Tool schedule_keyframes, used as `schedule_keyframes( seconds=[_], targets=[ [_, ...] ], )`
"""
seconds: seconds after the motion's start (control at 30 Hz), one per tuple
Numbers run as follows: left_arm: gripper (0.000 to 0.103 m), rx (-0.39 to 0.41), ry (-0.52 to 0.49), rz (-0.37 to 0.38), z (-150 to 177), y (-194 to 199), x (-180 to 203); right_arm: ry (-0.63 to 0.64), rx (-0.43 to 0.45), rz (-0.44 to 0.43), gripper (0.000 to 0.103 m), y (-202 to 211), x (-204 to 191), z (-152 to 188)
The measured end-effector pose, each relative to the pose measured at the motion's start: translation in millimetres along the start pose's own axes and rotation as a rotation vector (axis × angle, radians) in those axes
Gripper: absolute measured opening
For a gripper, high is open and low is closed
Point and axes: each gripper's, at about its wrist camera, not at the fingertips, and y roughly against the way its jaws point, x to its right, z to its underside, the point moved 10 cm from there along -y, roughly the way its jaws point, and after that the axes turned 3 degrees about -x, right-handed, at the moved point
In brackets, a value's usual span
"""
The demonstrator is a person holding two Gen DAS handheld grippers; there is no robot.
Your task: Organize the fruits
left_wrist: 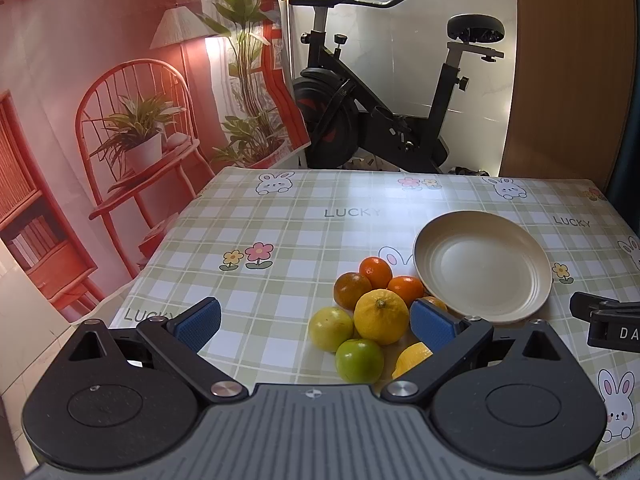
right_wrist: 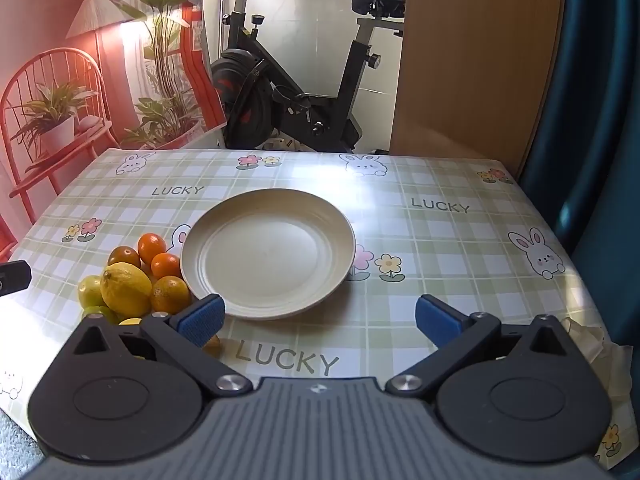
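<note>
A pile of fruit lies on the checked tablecloth: a big lemon (left_wrist: 381,316), a yellow-green fruit (left_wrist: 330,329), a green lime (left_wrist: 359,361), a second lemon (left_wrist: 412,358) and several oranges (left_wrist: 375,272). An empty cream plate (left_wrist: 482,266) stands right of the pile. My left gripper (left_wrist: 316,326) is open and empty, with the pile between and just beyond its pads. My right gripper (right_wrist: 320,320) is open and empty in front of the plate (right_wrist: 268,252). The big lemon (right_wrist: 125,289) and oranges (right_wrist: 170,294) lie at its left.
The table (right_wrist: 440,240) has its far edge before an exercise bike (right_wrist: 288,80). A wooden panel (right_wrist: 476,60) stands at back right, a printed backdrop (left_wrist: 100,100) at left. Crumpled white paper (right_wrist: 600,348) lies at the table's right edge. The right gripper's tip (left_wrist: 604,316) shows in the left wrist view.
</note>
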Motion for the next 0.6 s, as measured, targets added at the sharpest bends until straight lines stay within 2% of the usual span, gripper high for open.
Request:
schedule_keyframes(
  seconds=[0.6],
  targets=[
    [0.101,0.017,0.007,-0.004,0.2,4.0,0.3,-0.001,0.009,-0.003,0.103,4.5,-0.1,-1.7]
  ],
)
